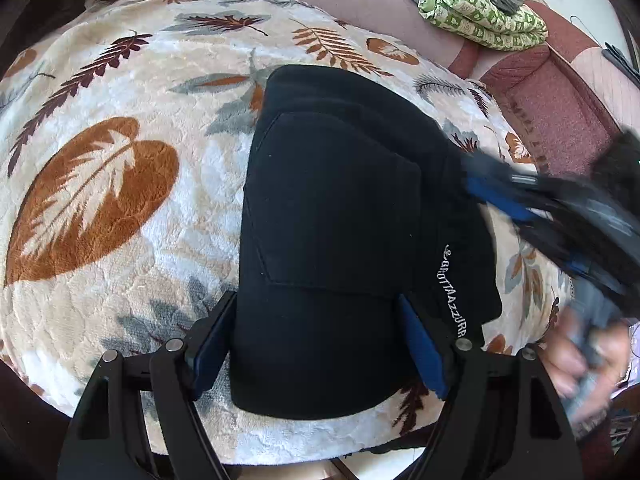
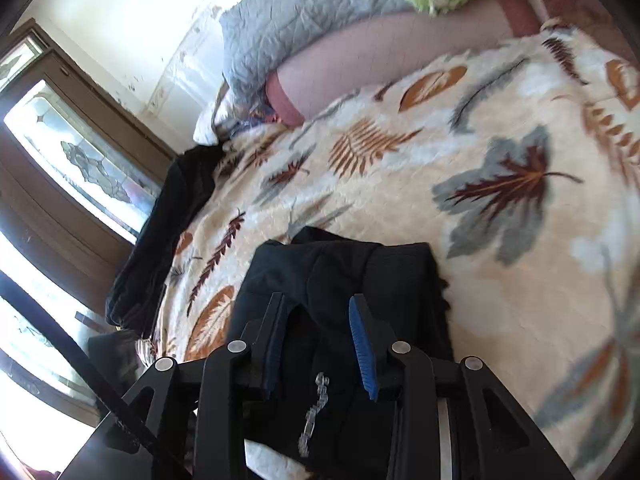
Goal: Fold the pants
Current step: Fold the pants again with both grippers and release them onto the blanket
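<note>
1. Black pants (image 1: 340,220), folded into a compact rectangle, lie flat on a bed covered w/ a plush cream blanket (image 1: 120,240) printed w/ brown, rust & grey leaves. The bundle sits near the bed's front edge, closest to the cameras.
2. White lettering runs along the waistband on the bundle's right side in the left wrist view; a back pocket outline shows on top.
3. Left hand-held gripper (image 1: 316,344): jaws spread wide, straddling the near end of the folded pants. Blue pads stand on either side of the fabric; they do not appear to press it, so nothing is gripped.
4. Right hand-held gripper (image 2: 320,340): jaws part-open over a raised ridge of black cloth at the pants' edge. Cloth sits between the pads, but a gap shows at the blue pad, so no clear grip.
5. In the left wrist view the right hand-held gripper comes in from the right edge, blurred, tips at the pants' right side. A person's hand (image 1: 580,360) on its handle is also blurred.
6. A clear plastic tag fastener (image 2: 316,412) lies on the black cloth close to the right wrist camera.
7. A second dark garment (image 2: 160,232) is draped along the bed's left edge, well apart from the folded pants.
8. At the bed's far end: a grey quilted cover (image 2: 300,20) & a green-&-white patterned cloth (image 1: 480,12) on pinkish bedding.
9. A brown-framed window w/ patterned glass (image 2: 80,160) stands beyond the bed's left edge.
</note>
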`<action>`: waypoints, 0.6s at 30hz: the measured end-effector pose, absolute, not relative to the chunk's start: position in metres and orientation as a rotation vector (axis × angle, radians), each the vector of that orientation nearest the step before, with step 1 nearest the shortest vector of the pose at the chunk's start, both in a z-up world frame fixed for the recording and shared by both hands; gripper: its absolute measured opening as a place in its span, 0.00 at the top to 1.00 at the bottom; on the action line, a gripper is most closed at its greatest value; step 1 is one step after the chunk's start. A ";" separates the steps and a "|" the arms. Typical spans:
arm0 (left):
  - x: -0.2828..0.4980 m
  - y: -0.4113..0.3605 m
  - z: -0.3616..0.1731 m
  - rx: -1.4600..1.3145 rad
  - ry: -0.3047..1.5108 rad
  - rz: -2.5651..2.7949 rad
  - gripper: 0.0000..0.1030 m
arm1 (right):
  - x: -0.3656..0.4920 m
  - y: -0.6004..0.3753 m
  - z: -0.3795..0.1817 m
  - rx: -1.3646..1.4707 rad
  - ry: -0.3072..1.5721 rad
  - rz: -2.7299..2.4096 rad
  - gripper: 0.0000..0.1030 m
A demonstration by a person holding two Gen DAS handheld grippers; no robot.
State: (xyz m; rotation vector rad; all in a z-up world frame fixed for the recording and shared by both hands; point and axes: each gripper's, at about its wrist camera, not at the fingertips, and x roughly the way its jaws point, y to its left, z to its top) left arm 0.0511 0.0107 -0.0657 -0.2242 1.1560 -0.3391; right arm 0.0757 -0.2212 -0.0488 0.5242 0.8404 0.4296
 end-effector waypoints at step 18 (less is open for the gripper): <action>0.082 0.070 -0.050 -0.402 1.154 -0.309 0.24 | 0.028 -0.295 -0.094 0.784 0.915 0.344 0.35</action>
